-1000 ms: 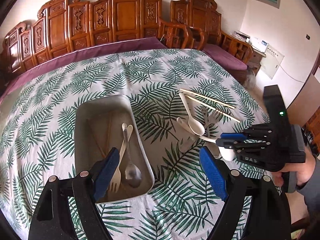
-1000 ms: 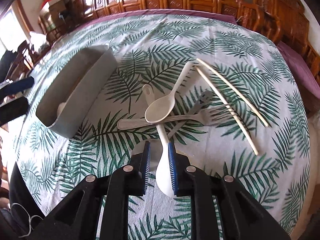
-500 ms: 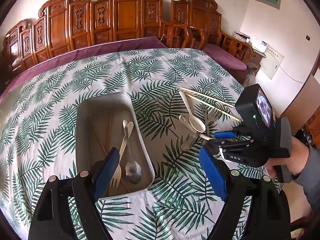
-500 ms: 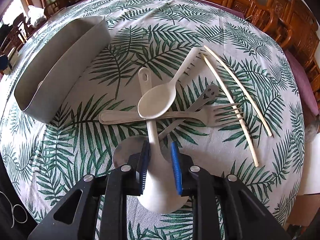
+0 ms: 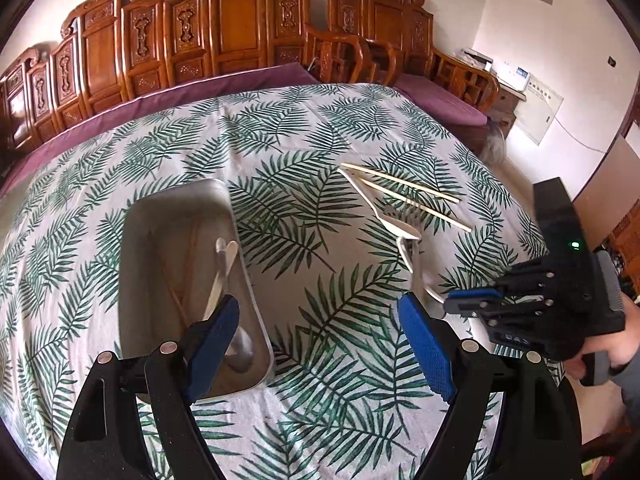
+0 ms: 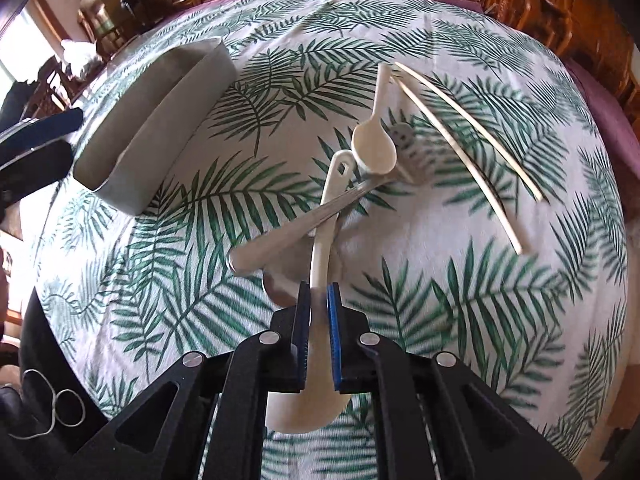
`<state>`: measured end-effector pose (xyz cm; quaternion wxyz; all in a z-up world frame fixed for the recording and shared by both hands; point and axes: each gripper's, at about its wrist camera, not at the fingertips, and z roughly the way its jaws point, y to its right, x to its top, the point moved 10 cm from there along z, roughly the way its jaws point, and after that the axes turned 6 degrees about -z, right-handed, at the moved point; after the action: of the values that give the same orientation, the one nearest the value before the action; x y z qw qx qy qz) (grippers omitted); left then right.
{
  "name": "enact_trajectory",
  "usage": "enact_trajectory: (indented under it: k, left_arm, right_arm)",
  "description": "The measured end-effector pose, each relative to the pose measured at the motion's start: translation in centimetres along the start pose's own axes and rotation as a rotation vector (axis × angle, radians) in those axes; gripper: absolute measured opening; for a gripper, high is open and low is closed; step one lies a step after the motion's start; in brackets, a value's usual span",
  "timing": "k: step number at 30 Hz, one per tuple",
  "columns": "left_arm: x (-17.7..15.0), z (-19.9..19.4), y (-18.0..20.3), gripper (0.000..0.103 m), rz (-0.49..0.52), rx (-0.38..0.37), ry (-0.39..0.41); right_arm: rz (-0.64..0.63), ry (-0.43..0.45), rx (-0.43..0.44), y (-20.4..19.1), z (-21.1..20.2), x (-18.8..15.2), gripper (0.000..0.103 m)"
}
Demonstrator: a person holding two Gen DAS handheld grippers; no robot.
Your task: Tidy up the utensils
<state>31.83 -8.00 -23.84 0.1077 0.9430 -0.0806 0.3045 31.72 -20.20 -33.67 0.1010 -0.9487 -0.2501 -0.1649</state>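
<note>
My right gripper (image 6: 318, 300) had just closed its jaws on the cream ladle (image 6: 326, 220), whose handle lay across the utensil pile on the tabletop (image 6: 460, 280). My left gripper (image 5: 320, 328) hung wide apart, empty, above the grey tray (image 5: 176, 216).

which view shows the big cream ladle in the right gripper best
The right wrist view: the ladle runs from between the closed blue pads of the right gripper up to its holed handle end. In the left wrist view, only a short pale stretch shows beside that gripper.
</note>
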Motion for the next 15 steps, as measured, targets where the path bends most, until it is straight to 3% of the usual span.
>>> enact_trajectory:
  k: [10, 15]
  left_arm:
    - [-1.0, 1.5, 2.0, 0.079, 0.025, -0.005, -0.036]
    - [-1.3, 1.5, 2.3, 0.079, 0.029, -0.003, -0.043]
  right_arm:
    - [0.036, 0.06, 0.018, 0.6, -2.8, -0.9, 0.003]
    - [0.038, 0.059, -0.031, 1.5, -3.8, -1.5, 0.003]
